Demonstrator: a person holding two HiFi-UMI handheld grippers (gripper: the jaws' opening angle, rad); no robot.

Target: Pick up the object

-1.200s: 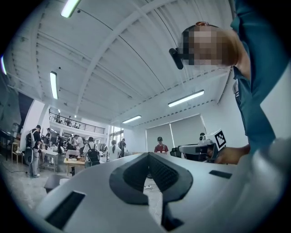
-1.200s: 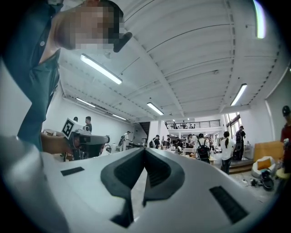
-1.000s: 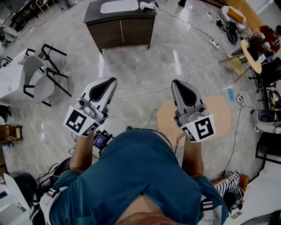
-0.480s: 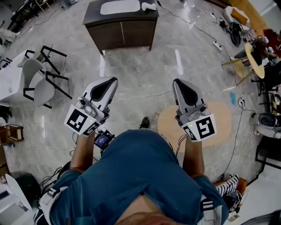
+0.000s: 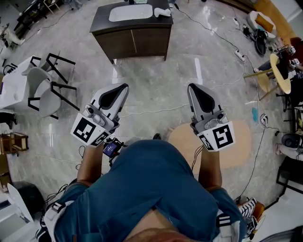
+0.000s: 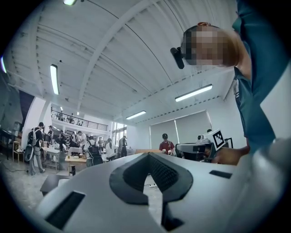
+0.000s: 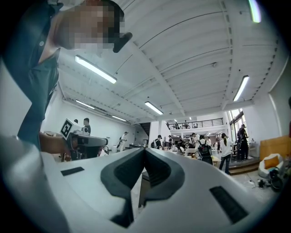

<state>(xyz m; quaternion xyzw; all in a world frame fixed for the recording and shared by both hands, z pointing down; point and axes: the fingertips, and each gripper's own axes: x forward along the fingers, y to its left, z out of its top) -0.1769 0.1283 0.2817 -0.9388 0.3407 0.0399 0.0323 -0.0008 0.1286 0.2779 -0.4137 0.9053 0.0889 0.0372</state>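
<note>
In the head view I hold both grippers out in front of my body, above a marble floor. My left gripper [image 5: 121,88] is shut with nothing between its jaws. My right gripper [image 5: 192,88] is likewise shut and empty. The left gripper view shows its jaws [image 6: 146,155] meeting at the tip against a hall with people; the right gripper view shows the same [image 7: 144,149]. A dark cabinet [image 5: 137,35] with a white basin top stands ahead, with a small white object [image 5: 162,12] on its right end. Neither gripper is near it.
Two white chairs with black frames [image 5: 45,87] and a white table [image 5: 12,87] stand at the left. A round tan patch [image 5: 236,142] lies on the floor at the right. Cables run across the floor, and clutter and a wooden stool [image 5: 279,78] fill the right edge.
The cabinet and floor have slid slightly down and to the right in the head view as I move forward. Both grippers hold the same pose, still shut.
</note>
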